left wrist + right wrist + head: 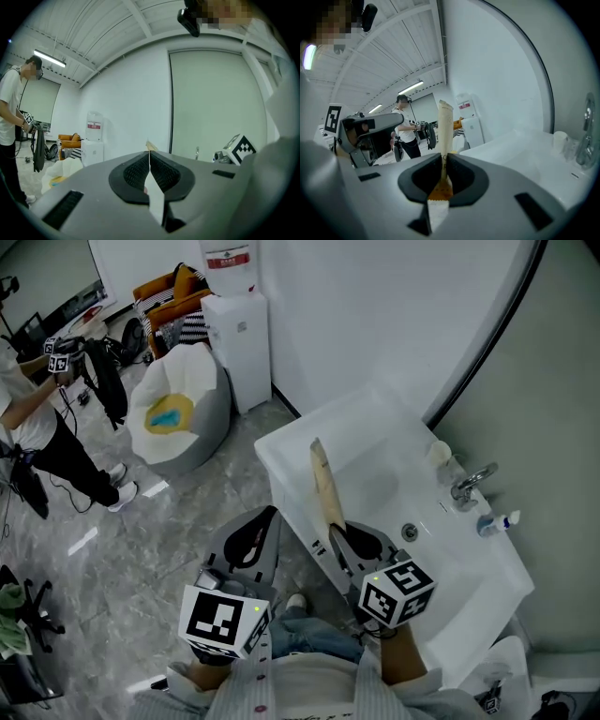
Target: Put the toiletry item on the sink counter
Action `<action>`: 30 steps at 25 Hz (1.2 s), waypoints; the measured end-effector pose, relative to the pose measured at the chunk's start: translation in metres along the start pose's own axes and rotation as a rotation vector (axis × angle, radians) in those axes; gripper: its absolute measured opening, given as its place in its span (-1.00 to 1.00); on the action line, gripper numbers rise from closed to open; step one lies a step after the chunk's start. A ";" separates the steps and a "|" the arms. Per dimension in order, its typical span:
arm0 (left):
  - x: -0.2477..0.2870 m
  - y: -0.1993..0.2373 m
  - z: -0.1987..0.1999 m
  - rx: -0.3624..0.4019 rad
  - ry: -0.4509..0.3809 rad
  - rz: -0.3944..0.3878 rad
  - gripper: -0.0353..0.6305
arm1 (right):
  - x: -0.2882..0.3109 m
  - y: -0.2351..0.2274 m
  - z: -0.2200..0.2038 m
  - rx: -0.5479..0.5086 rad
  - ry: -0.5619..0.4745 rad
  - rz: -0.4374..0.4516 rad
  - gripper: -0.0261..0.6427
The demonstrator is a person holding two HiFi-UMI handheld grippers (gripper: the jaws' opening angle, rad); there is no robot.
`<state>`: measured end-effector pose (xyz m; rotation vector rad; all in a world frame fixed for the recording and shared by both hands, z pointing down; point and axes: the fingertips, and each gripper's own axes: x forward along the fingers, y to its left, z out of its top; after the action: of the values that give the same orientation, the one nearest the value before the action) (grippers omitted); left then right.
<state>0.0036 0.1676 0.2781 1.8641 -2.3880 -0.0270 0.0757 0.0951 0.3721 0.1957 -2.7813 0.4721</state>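
The toiletry item is a long, thin tan paper packet (326, 486). My right gripper (349, 542) is shut on its lower end, and it sticks up and away over the front left of the white sink (281, 463). In the right gripper view the packet (445, 126) rises straight out of the closed jaws of the right gripper (443, 168), with its orange and white end behind them. My left gripper (265, 518) hangs left of the sink's front edge. The left gripper (149, 161) has its jaws together, and I cannot make out anything held in it.
A chrome faucet (469, 486) stands at the sink's far right, with a small blue-and-white bottle (497, 521) and a pale cup (439, 451) on the counter beside it. A water dispenser (239, 343), a beanbag (183, 418) and a standing person (37, 427) are on the floor to the left.
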 end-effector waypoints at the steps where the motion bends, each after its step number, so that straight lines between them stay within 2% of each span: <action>1: 0.005 0.002 0.000 0.001 -0.002 -0.002 -0.84 | 0.001 -0.005 0.002 -0.001 -0.002 -0.006 -0.79; 8: 0.036 0.011 -0.001 -0.010 -0.002 -0.026 -0.84 | 0.007 -0.029 0.006 0.016 0.004 -0.054 -0.79; 13: 0.067 0.013 -0.005 -0.016 0.007 -0.085 -0.84 | 0.014 -0.052 0.008 0.038 -0.002 -0.113 -0.79; 19: 0.124 0.024 -0.003 -0.011 0.016 -0.201 -0.84 | 0.036 -0.083 0.020 0.080 -0.020 -0.211 -0.79; 30: 0.249 0.049 0.014 0.006 0.048 -0.443 -0.84 | 0.094 -0.159 0.067 0.162 -0.059 -0.415 -0.79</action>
<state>-0.1046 -0.0626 0.2875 2.3248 -1.8995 -0.0123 -0.0020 -0.0847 0.3899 0.8148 -2.6515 0.5873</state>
